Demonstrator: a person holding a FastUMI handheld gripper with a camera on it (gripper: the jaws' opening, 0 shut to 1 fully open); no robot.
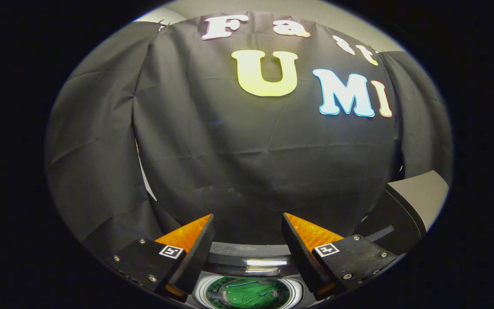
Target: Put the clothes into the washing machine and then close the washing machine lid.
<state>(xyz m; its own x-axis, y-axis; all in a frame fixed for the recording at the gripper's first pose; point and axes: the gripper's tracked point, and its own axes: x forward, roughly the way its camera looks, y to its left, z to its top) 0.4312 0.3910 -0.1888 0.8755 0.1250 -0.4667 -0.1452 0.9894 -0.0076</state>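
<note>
My gripper [248, 221] is open, with nothing between its two fingers, and it hangs high over the washing machine. Below and between the fingers I see the machine's round drum opening [251, 292]. A green garment [247, 295] lies inside the drum. The dark back rim of the machine's top [251, 253] runs between the fingers just above the opening. To the right, beyond the right finger, the raised grey lid [418, 201] stands tilted up and open.
Black cloth forms the booth's wall straight ahead and to both sides, close behind the machine. A pale strip of wall shows through a gap in the cloth [144, 171] on the left.
</note>
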